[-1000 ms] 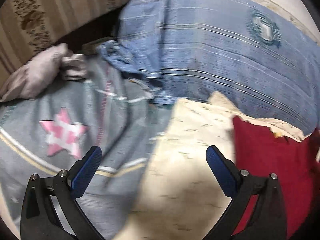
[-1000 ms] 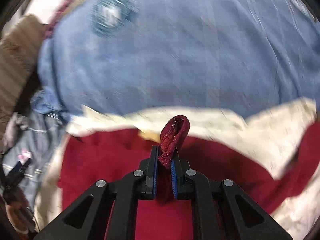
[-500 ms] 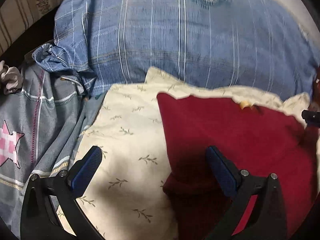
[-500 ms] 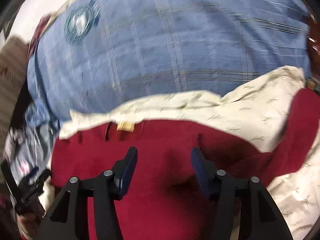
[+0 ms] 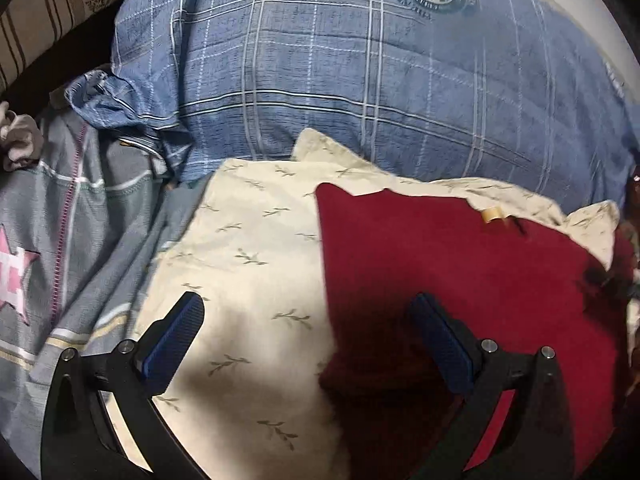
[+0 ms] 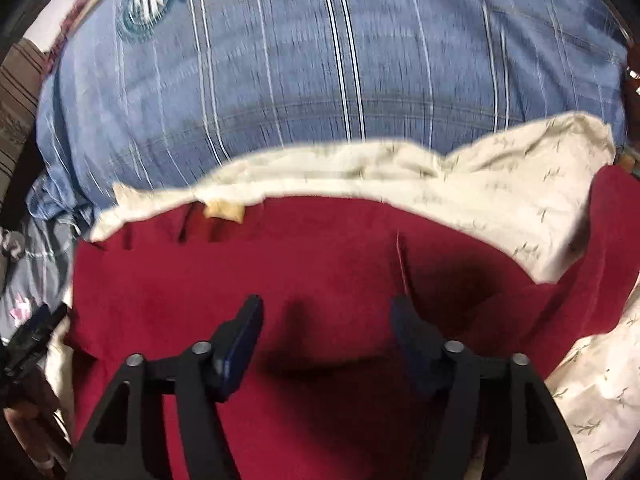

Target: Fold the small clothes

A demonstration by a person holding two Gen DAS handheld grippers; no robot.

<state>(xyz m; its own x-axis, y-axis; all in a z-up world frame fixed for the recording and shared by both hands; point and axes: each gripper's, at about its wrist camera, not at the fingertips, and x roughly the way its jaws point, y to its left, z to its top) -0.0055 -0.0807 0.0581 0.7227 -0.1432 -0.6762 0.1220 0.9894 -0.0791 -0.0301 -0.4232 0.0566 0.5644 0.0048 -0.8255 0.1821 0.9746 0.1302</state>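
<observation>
garment: dark red fleece cloth (image 6: 304,272) with a tan tag (image 6: 224,210) at its far edge, spread flat on a cream leaf-print sheet (image 5: 248,240)
left gripper (image 5: 308,336): jaws wide apart, empty, straddling the cloth's left edge
right gripper (image 6: 324,340): jaws apart, empty, right over the middle
long axis: looks like it runs across both jaws, tag edge pointing away toward the blue plaid pillow (image 5: 360,80)
nearer: left one for that edge, I'd say

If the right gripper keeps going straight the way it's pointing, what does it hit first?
Most likely the red garment: the open right gripper points across it, with both fingers framing red cloth. Beyond lies the cream leaf-print fabric, then the blue plaid pillow. Depth is hard to judge.
</observation>
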